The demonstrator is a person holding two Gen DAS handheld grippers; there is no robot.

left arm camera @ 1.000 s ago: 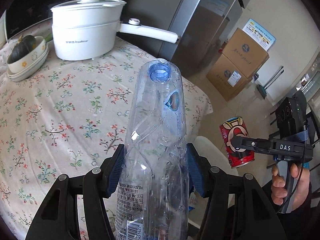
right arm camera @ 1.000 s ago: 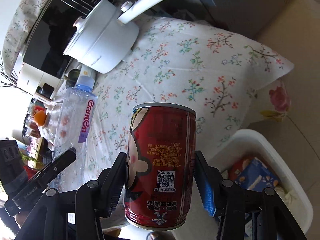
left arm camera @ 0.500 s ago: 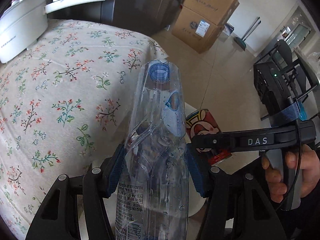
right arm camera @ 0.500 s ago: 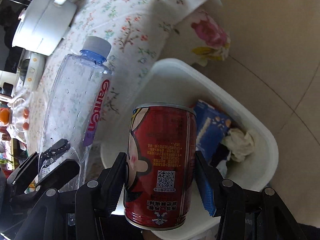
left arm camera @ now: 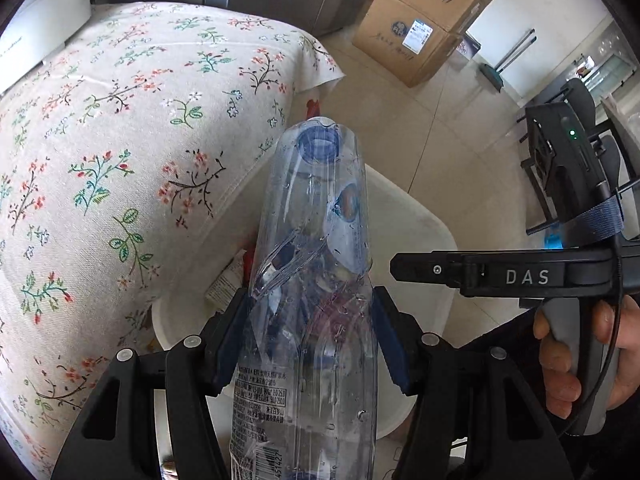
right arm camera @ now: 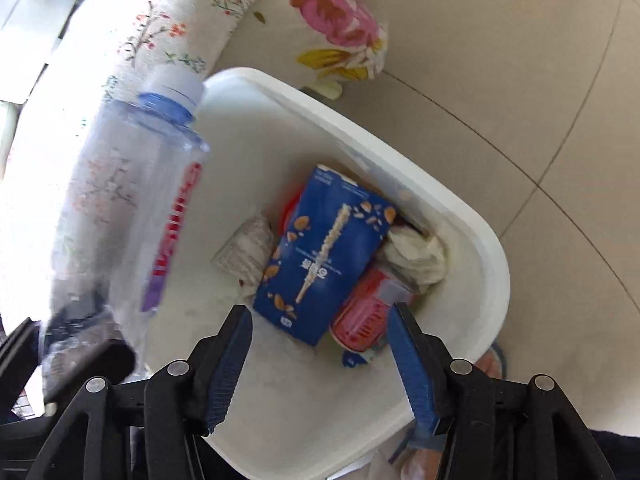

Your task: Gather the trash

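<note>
Bottle (left arm camera: 316,280) clamped in left tongs (left arm camera: 312,344) above white bin (left arm camera: 424,232).

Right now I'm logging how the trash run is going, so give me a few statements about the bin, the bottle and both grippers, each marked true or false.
1. The left gripper is clamped on the clear plastic bottle. True.
2. The right gripper has the red can between its pads. False: its jaws have just been opening, nothing is between them, and the red can lies in the white bin.
3. A blue carton is inside the bin. True.
4. The bottle's cap is missing. False: its pale cap is on.
5. The bin sits on the floral tablecloth. False: it stands on the floor beside the table.
</note>
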